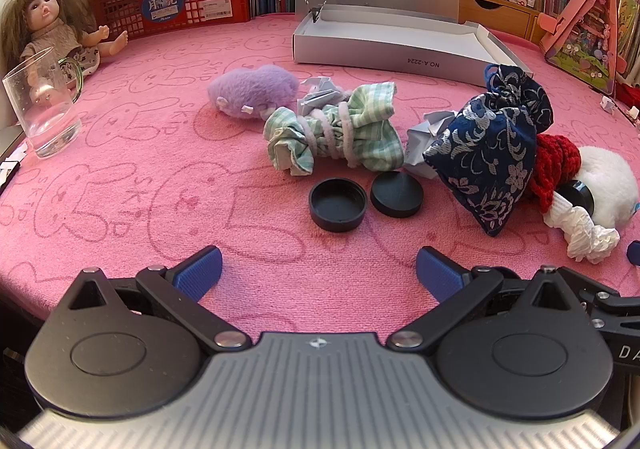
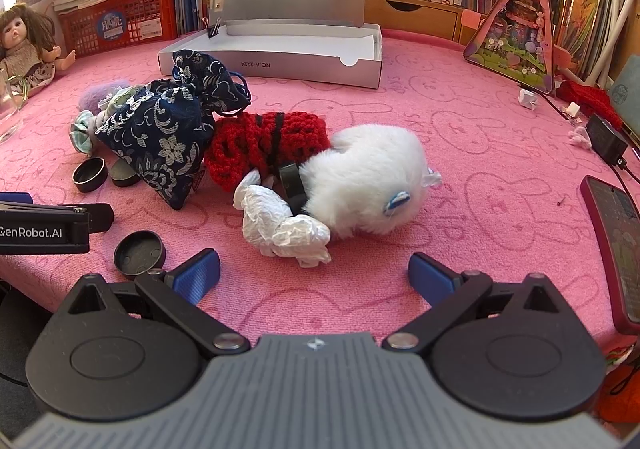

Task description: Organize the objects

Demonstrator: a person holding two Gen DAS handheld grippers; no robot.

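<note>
Holding both tools wide open and empty, the left tool (image 1: 319, 275) over the near table (image 1: 132, 177) before two black caps (image 1: 338, 204), the right tool (image 2: 314, 275) just short of the crumpled white paper (image 2: 286, 225), we judge the pile light and soft. The white plush (image 2: 368, 177) and blue floral pouch (image 2: 160, 137) should squash, so we would pinch them mid-body. Only the left view shows the bound green cloth (image 1: 336, 129) and purple plush (image 1: 252, 89) clearly; only the right shows the phone (image 2: 612, 245).

Fluffy white plush (image 2: 368, 177) — terry tablecloth (image 2: 460, 121)
</note>
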